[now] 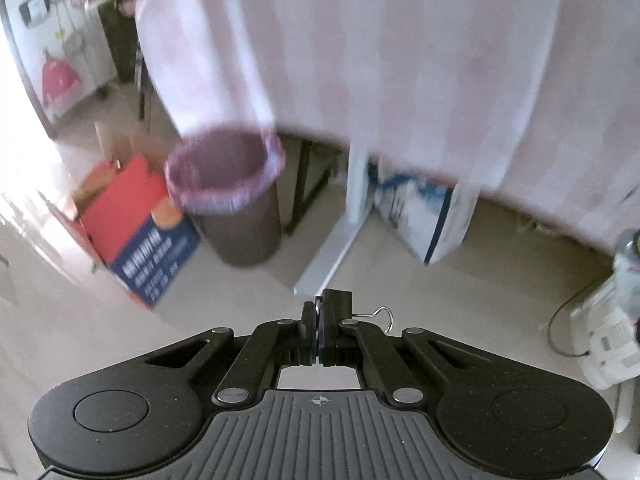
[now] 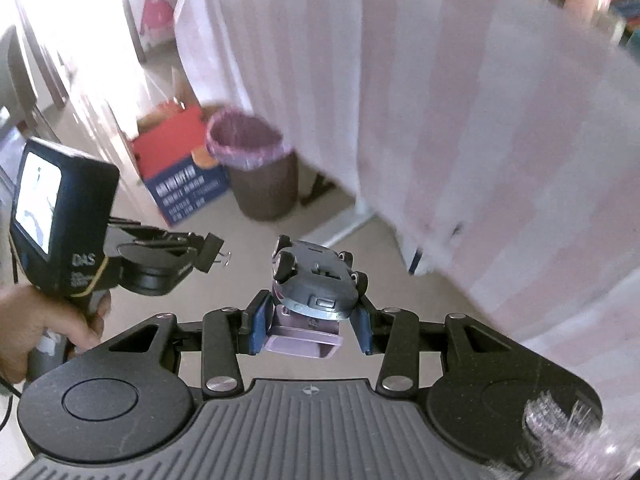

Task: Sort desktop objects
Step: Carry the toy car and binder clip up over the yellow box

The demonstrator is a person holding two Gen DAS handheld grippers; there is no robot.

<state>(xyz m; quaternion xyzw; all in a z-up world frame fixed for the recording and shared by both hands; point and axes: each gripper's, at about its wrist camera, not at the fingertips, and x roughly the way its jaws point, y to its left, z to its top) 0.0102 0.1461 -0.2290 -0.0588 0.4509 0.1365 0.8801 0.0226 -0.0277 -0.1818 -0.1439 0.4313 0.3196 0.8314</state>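
Note:
My left gripper [image 1: 319, 318] is shut on a black binder clip [image 1: 337, 301], whose wire handle sticks out to the right. The right wrist view shows the same left gripper [image 2: 200, 254] at the left, held by a person's hand [image 2: 44, 324], with the binder clip [image 2: 213, 254] in its tips. My right gripper [image 2: 310, 322] is shut on a toy car [image 2: 316, 280]. The car lies upside down, its grey underside and black wheels facing up and its lilac body below. Blue pads [image 2: 256, 324] press its sides. Both grippers hang above the floor, pointing down.
A brown waste bin [image 1: 244, 216] with a purple liner stands on the floor beside a red and blue cardboard box [image 1: 132, 216]. A table draped in pale pink striped cloth [image 1: 400, 60] fills the background, with a white table leg [image 1: 352, 200] and a blue-white bag [image 1: 420, 216] beneath it.

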